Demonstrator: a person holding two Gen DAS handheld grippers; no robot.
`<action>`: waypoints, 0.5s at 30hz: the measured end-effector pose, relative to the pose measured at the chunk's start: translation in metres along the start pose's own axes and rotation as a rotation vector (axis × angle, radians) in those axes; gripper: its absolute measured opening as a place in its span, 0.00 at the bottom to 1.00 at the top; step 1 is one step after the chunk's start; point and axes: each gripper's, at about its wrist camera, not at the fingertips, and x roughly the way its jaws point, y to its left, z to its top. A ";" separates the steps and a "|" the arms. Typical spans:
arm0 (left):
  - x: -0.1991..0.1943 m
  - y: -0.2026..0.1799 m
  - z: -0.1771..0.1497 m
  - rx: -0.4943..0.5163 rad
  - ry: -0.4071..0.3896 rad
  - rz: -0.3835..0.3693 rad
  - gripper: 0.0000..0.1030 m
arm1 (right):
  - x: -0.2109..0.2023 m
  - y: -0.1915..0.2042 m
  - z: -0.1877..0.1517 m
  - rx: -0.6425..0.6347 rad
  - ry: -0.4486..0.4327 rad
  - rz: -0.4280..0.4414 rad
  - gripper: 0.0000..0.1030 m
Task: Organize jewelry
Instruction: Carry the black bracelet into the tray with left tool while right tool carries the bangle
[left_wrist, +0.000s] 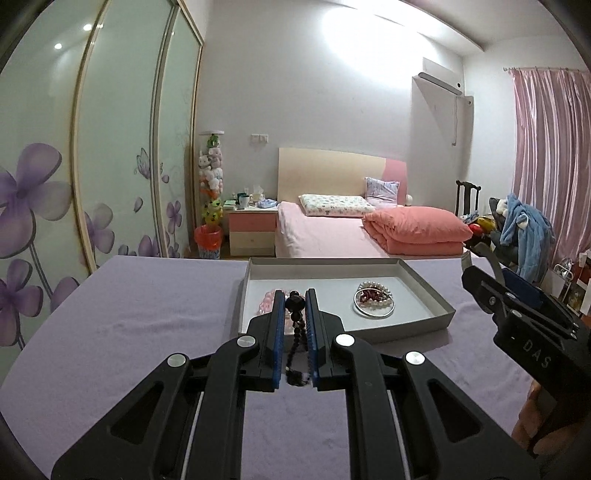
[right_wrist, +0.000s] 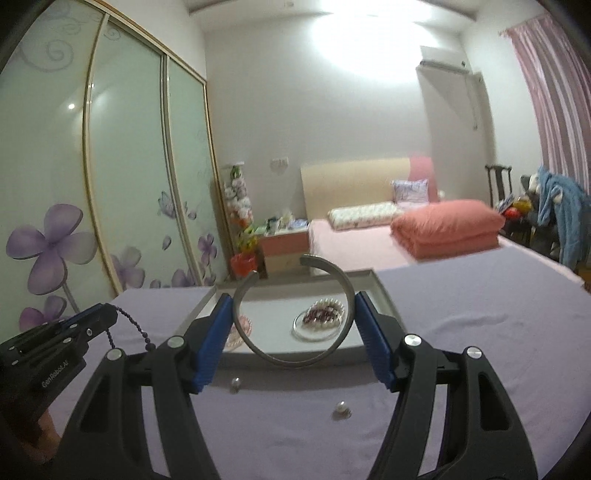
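Between my left gripper's (left_wrist: 295, 306) blue pads, a dark beaded strand (left_wrist: 295, 332) hangs clamped, its tail drooping toward the lavender tablecloth (left_wrist: 129, 314) just short of the grey tray (left_wrist: 424, 291). My right gripper (right_wrist: 291, 317) is closed on an open silver cuff bangle (right_wrist: 291, 354), held across its width, the gap in the ring pointing up and away from me. Both pieces sit above the cloth at the tray's near wall, not yet inside.

Judgement: the step in hand is delivery into the tray. To do it well I should carry each piece over the near wall, lower it to bare floor, then part the pads; the strand needs lifting enough that its tail clears the wall.

Already in the tray: a pink bead bracelet (right_wrist: 242, 325) on the left, and a pearl-and-red cluster (left_wrist: 373, 295) lying on a thin silver hoop (left_wrist: 373, 314). Free space lies between them.

On the cloth near me: two small loose pieces (right_wrist: 341, 408), possibly earrings; too small to tell. Nothing blocks the path except the wall.
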 end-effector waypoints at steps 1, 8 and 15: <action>0.000 -0.001 0.000 -0.002 -0.003 0.000 0.11 | 0.000 0.001 0.001 -0.007 -0.015 -0.009 0.63; -0.004 -0.002 0.000 -0.002 -0.030 0.013 0.11 | -0.003 0.002 0.003 -0.028 -0.075 -0.043 0.63; -0.004 -0.002 0.002 0.011 -0.046 0.026 0.11 | -0.002 0.000 0.005 -0.025 -0.098 -0.059 0.63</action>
